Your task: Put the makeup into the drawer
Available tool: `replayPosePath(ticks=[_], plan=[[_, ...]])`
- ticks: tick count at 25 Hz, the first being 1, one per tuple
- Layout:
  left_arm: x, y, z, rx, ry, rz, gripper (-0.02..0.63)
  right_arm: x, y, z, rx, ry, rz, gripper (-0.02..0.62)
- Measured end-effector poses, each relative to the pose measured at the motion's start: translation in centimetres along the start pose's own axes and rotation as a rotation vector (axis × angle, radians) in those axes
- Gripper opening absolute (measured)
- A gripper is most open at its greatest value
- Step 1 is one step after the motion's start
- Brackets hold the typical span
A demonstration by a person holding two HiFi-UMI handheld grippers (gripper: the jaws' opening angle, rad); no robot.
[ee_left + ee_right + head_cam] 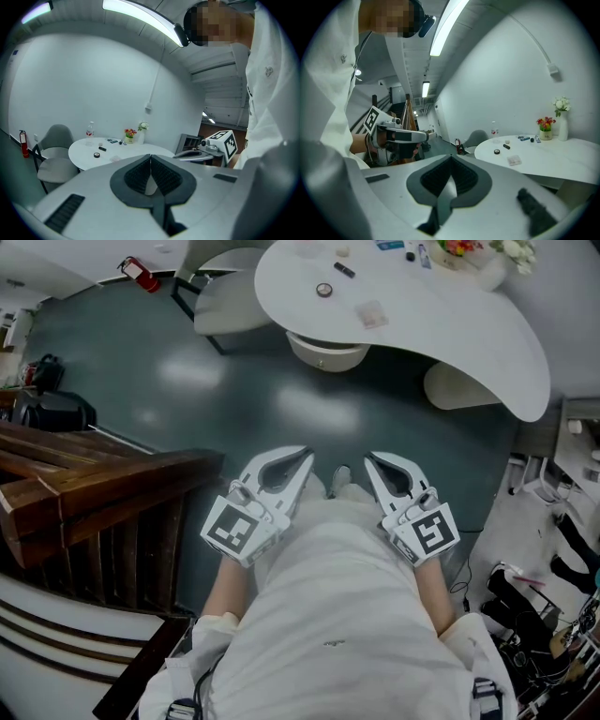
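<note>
Makeup [323, 290]: small loose pieces lying on the far table, well apart from both grippers. I can pick out a round compact [323, 290] with a dark rim, a short black tube [344, 270] and a flat clear pack [372, 313] (the bits further back are too small for me to name)
Table [450, 324]: smooth matt white top with a curved bean outline, on a round pale pedestal
On the table's far edge: a bunch of red and yellow flowers [545, 123] in a low pot, and a slim white vase [562, 127] just beside it
Left gripper [306, 459]: I am holding it close in front of my body and pointing it toward the table. The jaws are pressed together to a single seam with nothing between them
Left pads [138, 176]: dark, finely ribbed rubber set in a teardrop-shaped opening of the white shell
Right gripper [371, 461]: level with the left one and just beside it. The jaws are likewise closed tip to tip and empty
Right pads [465, 177]: the same dark ribbed facing inside a grey teardrop frame
Marker cube [234, 529]: a white block with a black square pattern at the back of the left gripper, with a matching one on the right
Chair [230, 296]: grey rounded shell seat on thin dark legs, tucked against the table's left end
Floor [187, 381]: dark teal and glossy, throwing back soft patches of ceiling light
Wooden rail [103, 484]: dark brown planks with upright slats, at my left
Fire extinguisher [141, 275]: a red cylinder on the floor beyond the chair
</note>
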State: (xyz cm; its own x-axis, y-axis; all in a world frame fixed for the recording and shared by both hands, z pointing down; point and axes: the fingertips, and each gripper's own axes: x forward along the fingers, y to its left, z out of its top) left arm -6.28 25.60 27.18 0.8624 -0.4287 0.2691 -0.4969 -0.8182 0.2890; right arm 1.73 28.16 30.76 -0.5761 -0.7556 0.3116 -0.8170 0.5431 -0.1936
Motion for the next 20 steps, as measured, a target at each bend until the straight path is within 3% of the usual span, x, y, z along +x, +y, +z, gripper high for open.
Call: replayPosePath(ticks=[13,20], plan=[[-1.3,3.3,-1.6,-0.028,0.003,-0.050,0.012,3.3,1.1,-1.9,-0.003,0.088,-0.072,0.014],[-0.9,4.9,-3.4,-0.039,0.065,-0.082,0.012,5.4,-0.6,-3.5,-0.013,0.142,-0.108,0.015]])
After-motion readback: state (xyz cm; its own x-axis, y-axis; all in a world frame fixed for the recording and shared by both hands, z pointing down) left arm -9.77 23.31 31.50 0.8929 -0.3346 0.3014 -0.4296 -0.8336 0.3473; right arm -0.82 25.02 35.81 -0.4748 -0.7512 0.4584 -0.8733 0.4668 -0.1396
